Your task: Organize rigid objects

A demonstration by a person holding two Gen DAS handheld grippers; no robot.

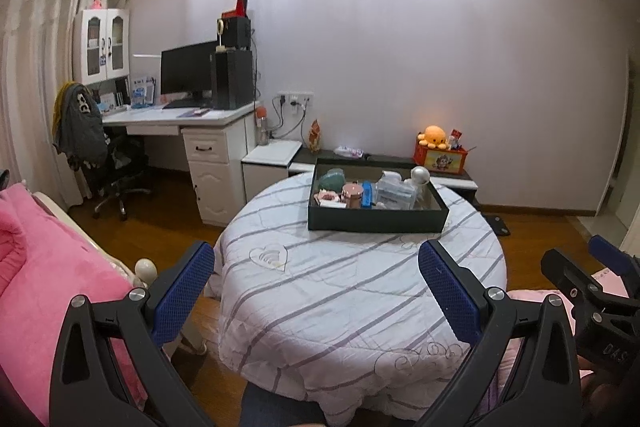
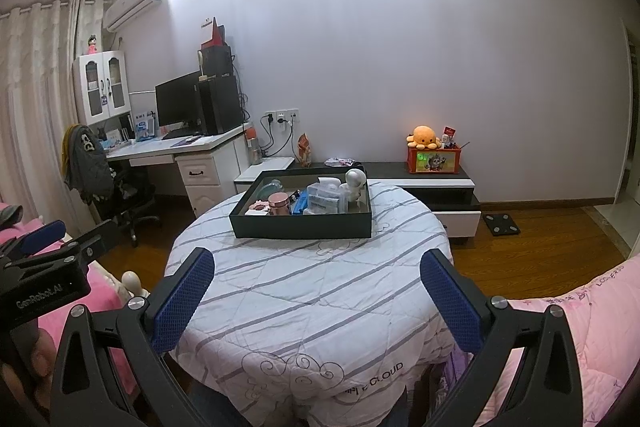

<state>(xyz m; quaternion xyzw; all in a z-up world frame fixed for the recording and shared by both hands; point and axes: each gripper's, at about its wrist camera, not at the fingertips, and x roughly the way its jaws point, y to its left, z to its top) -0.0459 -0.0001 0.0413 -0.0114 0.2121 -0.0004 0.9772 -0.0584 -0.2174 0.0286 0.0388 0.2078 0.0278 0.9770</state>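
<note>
A dark box point(image 1: 376, 221) point(image 2: 304, 227) sits at the far side of a round table with a striped white cloth point(image 1: 340, 291) point(image 2: 304, 307). It holds several rigid objects: a pink metallic tin point(image 1: 354, 195) point(image 2: 279, 203), a blue item point(image 1: 367, 194) point(image 2: 301, 203), a clear plastic case point(image 1: 396, 193) point(image 2: 326, 201), a white round-headed figure point(image 1: 420, 177) point(image 2: 355, 183) and a green object point(image 1: 331, 178). My left gripper point(image 1: 316, 291) is open and empty over the near table edge. My right gripper point(image 2: 318, 297) is open and empty, also short of the box.
A pink bed point(image 1: 44, 267) lies at the left and pink bedding point(image 2: 592, 327) at the right. Behind the table stand a low black-and-white cabinet point(image 2: 432, 187) with an orange plush point(image 2: 425, 137), a desk point(image 1: 180, 119) with monitor, and an office chair point(image 1: 112, 163). The floor is wood.
</note>
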